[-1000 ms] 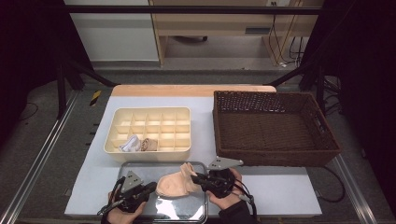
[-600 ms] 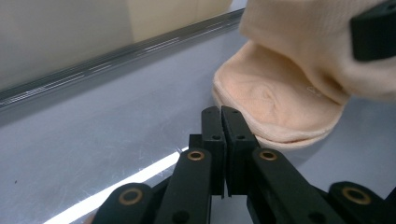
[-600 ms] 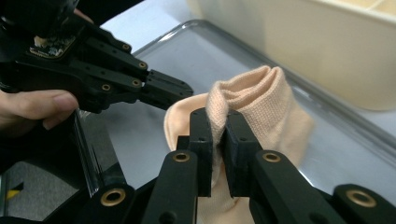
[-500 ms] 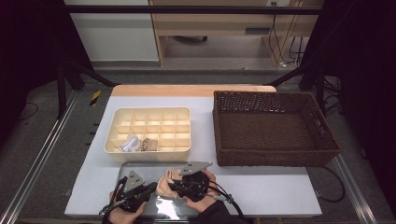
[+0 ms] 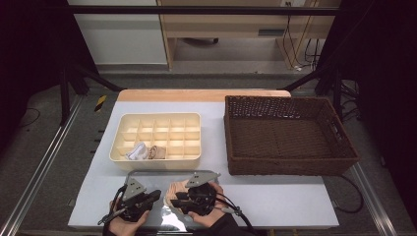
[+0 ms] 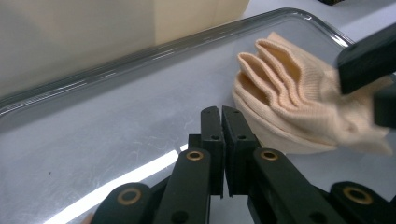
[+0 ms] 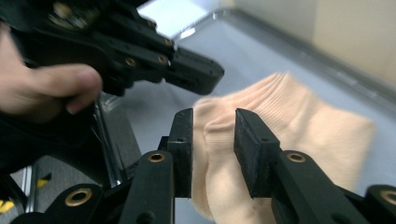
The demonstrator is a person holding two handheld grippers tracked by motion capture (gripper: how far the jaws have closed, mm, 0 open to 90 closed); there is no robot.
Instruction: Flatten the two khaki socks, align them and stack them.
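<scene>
You have no readable text, label, brand, number or sign on anything here, not in the high view nor either gripper view.

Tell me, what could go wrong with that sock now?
1. The right gripper has just been opening around the folded sock; the folds might spring apart on the tray.
2. The left gripper is shut beside the sock, not holding it, so a tug might drag the sock.
</scene>
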